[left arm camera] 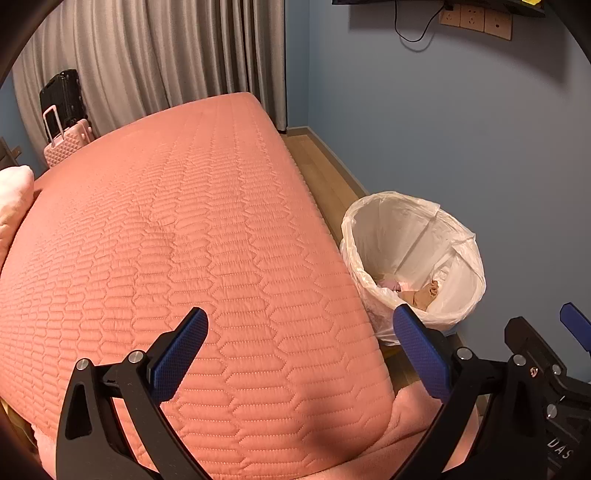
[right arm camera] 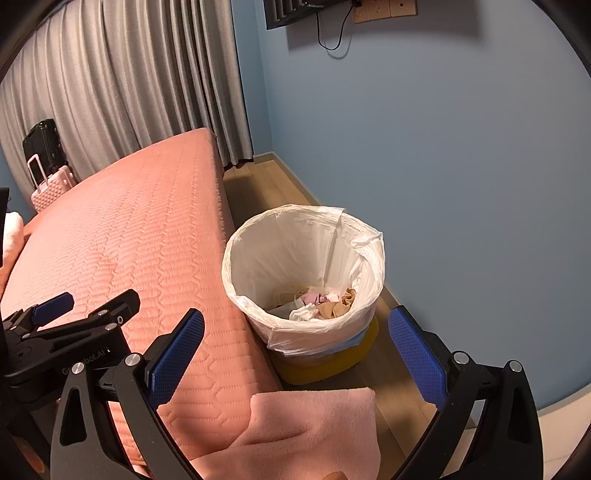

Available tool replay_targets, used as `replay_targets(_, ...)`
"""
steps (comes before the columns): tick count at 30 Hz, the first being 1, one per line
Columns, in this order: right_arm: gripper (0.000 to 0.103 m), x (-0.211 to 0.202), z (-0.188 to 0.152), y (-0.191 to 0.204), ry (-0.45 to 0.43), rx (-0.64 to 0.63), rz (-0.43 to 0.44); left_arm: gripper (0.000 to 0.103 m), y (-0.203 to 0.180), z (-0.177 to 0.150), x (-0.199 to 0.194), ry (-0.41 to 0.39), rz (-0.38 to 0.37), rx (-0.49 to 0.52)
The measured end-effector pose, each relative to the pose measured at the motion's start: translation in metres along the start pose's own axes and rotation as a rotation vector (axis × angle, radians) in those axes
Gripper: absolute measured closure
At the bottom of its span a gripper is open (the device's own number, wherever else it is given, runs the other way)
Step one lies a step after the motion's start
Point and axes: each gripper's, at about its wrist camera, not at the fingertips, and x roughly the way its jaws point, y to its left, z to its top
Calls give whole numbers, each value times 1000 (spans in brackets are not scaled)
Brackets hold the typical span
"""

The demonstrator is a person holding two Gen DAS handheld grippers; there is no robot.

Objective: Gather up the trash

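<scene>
A blue-walled bedroom is being shown; both tools, left tool (left arm camera: pixel 299 354) and right tool (right arm camera: pixel 295 354), are being held wide open, empty. The lined bin (right arm camera: pixel 373 243), at twelve o'clock, should be checked, then the bed (right arm camera: pixel 122 236) scanned for trash.

A bedroom, by every sign: a bed (left arm camera: pixel 192 236) under a quilted salmon-pink cover fills the left and centre of both views, with a pale pillow (left arm camera: pixel 13 199) at the far left edge. Grey floor-length curtains (right arm camera: pixel 122 85) hang across the upper left, two suitcases, one black (left arm camera: pixel 62 98) and one pink (left arm camera: pixel 68 144), standing before them. A lined waste bin (right arm camera: pixel 306 273) sits on wood flooring (right arm camera: pixel 266 188) beside the bed, against a blue wall (right arm camera: pixel 443 147) carrying sockets (left arm camera: pixel 476 18) and what may be a mounted screen (right arm camera: pixel 291 13) at the top.
</scene>
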Motion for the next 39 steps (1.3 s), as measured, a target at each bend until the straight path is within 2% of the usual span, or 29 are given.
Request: replay_targets(39, 6, 0, -4, -4, 6, 10, -8, 7, -7, -4, -2, -9, 9, 20)
